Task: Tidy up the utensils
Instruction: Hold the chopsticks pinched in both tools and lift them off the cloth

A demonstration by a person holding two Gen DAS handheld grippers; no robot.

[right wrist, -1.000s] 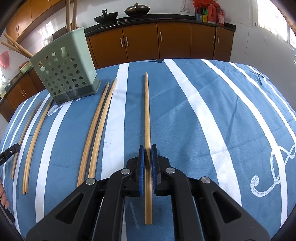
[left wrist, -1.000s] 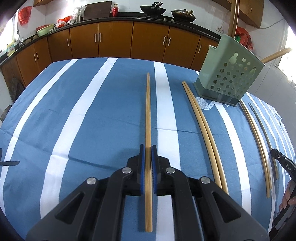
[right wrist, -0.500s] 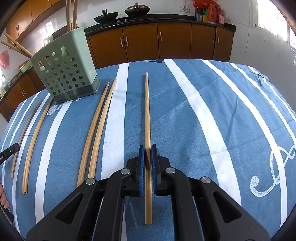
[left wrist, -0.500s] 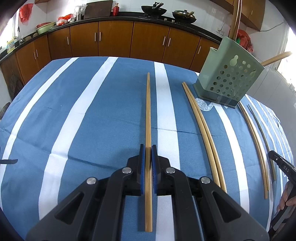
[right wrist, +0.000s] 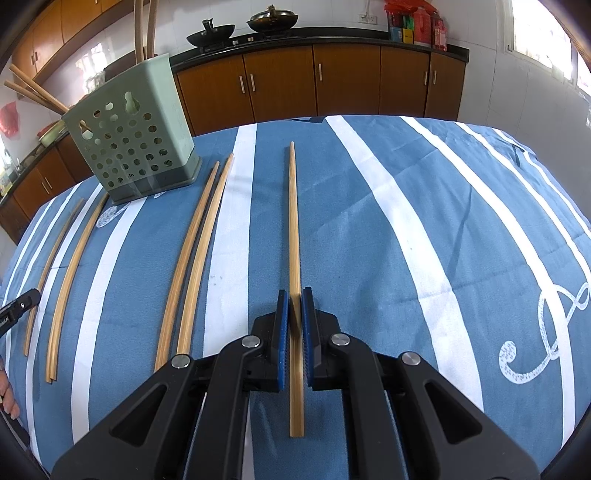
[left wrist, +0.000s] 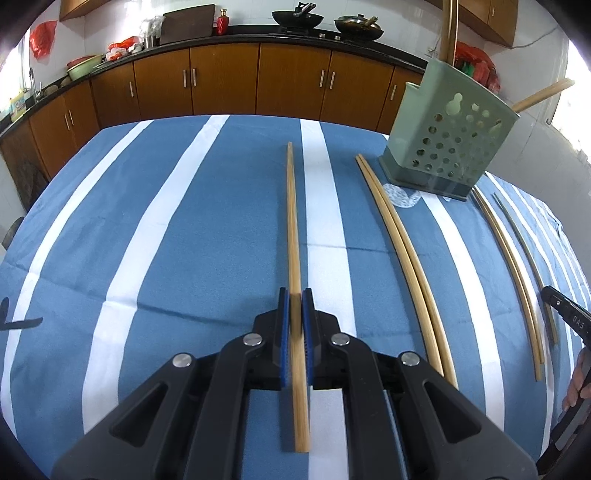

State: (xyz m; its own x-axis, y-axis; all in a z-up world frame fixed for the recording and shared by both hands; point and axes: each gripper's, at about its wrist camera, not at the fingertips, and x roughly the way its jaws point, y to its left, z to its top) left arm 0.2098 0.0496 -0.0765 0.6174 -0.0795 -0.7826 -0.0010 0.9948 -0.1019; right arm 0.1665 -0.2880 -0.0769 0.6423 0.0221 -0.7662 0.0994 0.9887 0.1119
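Left-held chopstick: clamped between the blue pads of the left gripper, jaws closed on it; shaft runs from the jaws toward 12 o'clock over the blue-and-white striped tablecloth, butt end sticking back past the pads toward 6 o'clock.

Right-held chopstick: same arrangement in the right gripper, jaws closed on the shaft, tip toward 12 o'clock, butt toward 6.

Whether either stick's tip rests on the cloth cannot be told.

Left wrist view: loose chopstick pair lies on the cloth at 2 o'clock of the gripper; a further pair at 3 o'clock, near the frame edge. Green perforated utensil holder stands upright at 1 o'clock, near the far tips of both pairs; chopsticks already stand in it.

Right wrist view: the holder is at 11 o'clock, loose pairs at 10 o'clock

Kitchen cabinets behind the table, woks on the counter
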